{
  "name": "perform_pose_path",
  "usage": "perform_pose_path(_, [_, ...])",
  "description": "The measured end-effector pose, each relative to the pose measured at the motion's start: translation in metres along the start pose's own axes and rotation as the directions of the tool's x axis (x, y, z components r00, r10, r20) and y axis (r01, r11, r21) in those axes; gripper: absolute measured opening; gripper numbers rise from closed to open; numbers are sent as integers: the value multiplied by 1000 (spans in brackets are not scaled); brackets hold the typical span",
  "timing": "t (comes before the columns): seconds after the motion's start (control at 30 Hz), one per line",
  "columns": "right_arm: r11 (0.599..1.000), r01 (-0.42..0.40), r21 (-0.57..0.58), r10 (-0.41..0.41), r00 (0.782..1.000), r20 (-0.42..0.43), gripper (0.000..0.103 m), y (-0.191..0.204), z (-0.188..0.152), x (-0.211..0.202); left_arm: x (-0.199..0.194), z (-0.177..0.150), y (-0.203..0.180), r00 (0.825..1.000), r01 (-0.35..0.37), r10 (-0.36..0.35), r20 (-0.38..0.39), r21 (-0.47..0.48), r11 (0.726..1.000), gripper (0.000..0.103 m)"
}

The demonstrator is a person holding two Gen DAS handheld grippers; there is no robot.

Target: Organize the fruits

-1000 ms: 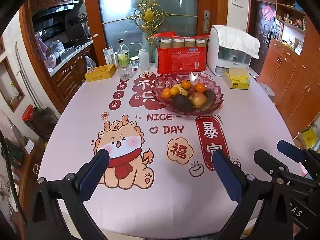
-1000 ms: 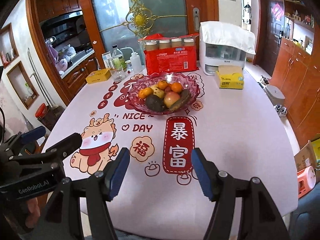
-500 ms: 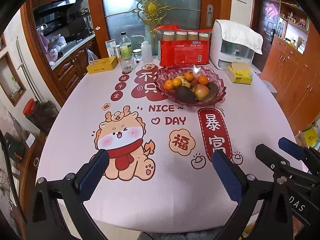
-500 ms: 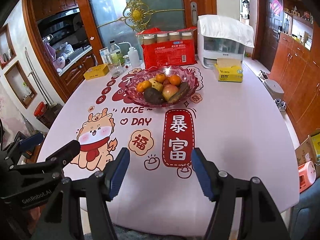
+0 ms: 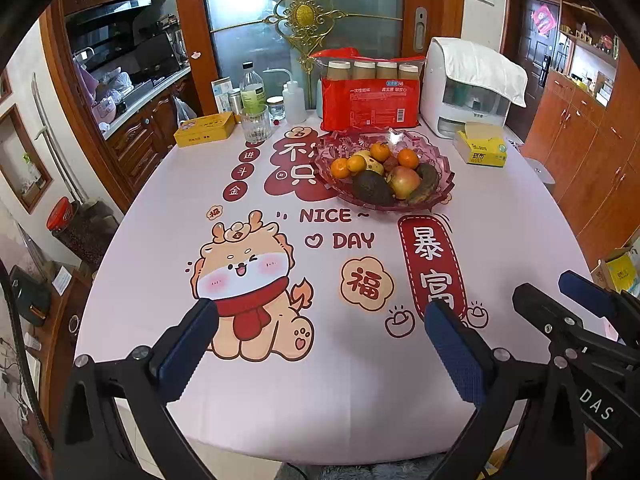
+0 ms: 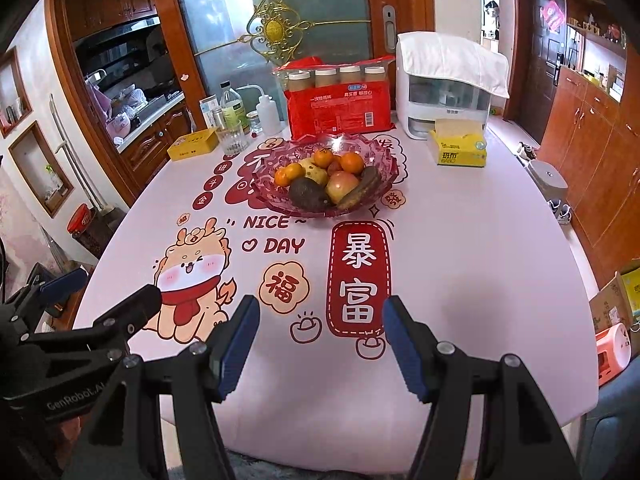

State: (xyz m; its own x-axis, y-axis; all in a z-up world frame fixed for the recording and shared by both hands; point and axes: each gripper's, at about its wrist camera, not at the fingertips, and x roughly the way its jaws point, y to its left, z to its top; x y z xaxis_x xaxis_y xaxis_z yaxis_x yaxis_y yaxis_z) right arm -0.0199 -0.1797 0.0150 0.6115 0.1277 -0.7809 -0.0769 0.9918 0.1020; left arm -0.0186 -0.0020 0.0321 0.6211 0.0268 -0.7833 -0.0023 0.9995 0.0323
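Both my tongs hovered over the near edge of the worktop, empty. Left tongs stood wide, nothing between the blue pads. Right tongs sat at a narrower gap, also nothing between them, pads clear of the cloth.

All the fruit was in the red glass bowl at the far middle of the worktop, well apart from both tongs. In it: an avocado at the front, an apple just beside it, a dark banana leaning along the right side, several mandarins toward the back and left.

Behind the bowl was a red pack of paper cups. A yellow tissue box lay to the bowl's right, a yellow tin and a glass to its left.
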Motion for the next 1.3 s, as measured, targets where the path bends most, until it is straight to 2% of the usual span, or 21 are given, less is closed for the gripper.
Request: perform_pose_path(1.3, [1000, -3, 2, 3, 1000, -6, 64, 0, 1, 1, 4, -7, 5, 1000, 3, -3, -23, 2, 1000, 102])
